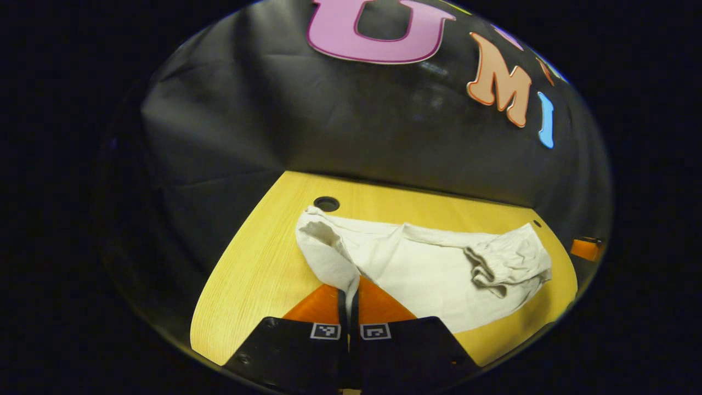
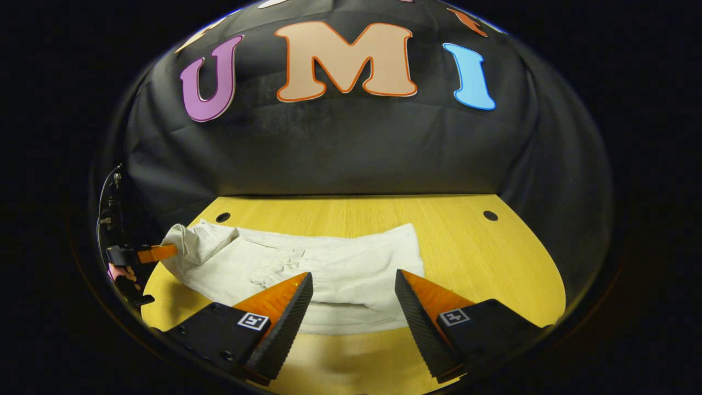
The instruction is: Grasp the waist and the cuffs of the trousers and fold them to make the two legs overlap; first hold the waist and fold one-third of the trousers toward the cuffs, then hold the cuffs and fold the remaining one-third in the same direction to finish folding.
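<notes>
Pale cotton trousers (image 2: 307, 263) lie across the yellow desk (image 2: 482, 258), legs apparently already overlapped. The left gripper (image 1: 349, 293) has its jaws closed on one end, probably the cuffs; the right gripper (image 2: 354, 291) hovers over them, jaws apart. Both thirds remain unfolded.

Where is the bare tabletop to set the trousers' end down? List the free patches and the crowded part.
Free: the strip of table between the trousers and the back wall; the wide patch right of the trousers, around the right hole; the near edge under the open right gripper. Crowded: the left end, where the left gripper pinches the cloth.
</notes>
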Demonstrator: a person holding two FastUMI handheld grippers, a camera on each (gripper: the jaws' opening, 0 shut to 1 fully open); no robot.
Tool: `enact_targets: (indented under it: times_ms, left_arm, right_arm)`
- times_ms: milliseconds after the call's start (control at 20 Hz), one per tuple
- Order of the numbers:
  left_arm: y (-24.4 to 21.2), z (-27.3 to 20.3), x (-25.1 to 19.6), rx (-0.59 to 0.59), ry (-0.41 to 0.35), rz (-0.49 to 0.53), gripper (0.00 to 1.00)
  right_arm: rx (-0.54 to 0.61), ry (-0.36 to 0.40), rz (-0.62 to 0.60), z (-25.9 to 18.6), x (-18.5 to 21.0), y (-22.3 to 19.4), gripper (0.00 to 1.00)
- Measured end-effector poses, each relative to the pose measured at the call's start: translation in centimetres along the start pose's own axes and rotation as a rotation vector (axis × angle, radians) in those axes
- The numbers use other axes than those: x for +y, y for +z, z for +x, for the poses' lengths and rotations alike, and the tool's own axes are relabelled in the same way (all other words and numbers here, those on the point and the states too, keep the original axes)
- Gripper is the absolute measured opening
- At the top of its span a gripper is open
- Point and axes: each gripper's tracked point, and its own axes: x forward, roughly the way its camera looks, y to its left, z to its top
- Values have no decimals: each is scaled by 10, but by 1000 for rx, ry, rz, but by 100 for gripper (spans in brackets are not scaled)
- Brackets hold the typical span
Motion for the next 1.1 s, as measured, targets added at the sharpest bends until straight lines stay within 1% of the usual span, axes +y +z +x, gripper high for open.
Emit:
enact_targets:
  times_ms: [50,100,200,250,300,350,500,550,650,700,750,800,850,1000,1050,1100]
  left_arm:
    - [10,-2,-14,-17,-21,6,0]
    - [21,-4,-31,-37,-40,13,0]
    - [38,-7,-65,-69,-77,40,0]
    - [48,-8,-85,-86,-99,60,0]
    - [55,-9,-103,-100,-115,78,0]
    - [63,-10,-126,-111,-140,95,0]
    - [74,-12,-190,-122,-206,157,0]
    - [77,-12,-212,-125,-227,174,0]
    - [78,-9,-249,-131,-270,197,0]
    - [80,-11,-273,-135,-290,205,0]
    - [82,-10,-293,-137,-310,213,0]
    - [78,-13,-326,-131,-346,223,0]
    - [74,-12,-341,-121,-364,228,0]
    - [42,-5,-371,-74,-378,270,0]
    - [32,-1,-380,-62,-381,281,0]
    - [22,0,-387,-48,-386,285,0]
  right_arm:
    - [1,2,-1,-3,-5,0,96]
    - [-2,3,-3,-5,-10,1,94]
    - [-4,5,-11,-11,-23,1,93]
    - [-4,7,-18,-14,-30,0,94]
    - [-5,5,-27,-18,-39,1,96]
    - [-7,3,-36,-21,-48,1,96]
    - [-16,-7,-40,-31,-77,1,97]
    - [-19,-12,-39,-34,-86,1,94]
    - [-23,-23,-36,-40,-107,-1,93]
    - [-24,-32,-36,-45,-116,-2,96]
    - [-22,-39,-34,-47,-128,-4,94]
    - [-17,-51,-28,-51,-146,-9,96]
    - [-13,-57,-23,-53,-155,-11,96]
    - [-9,-69,-11,-60,-177,-15,96]
    - [-8,-73,-12,-60,-183,-18,94]
    - [-5,-79,-12,-62,-189,-19,96]
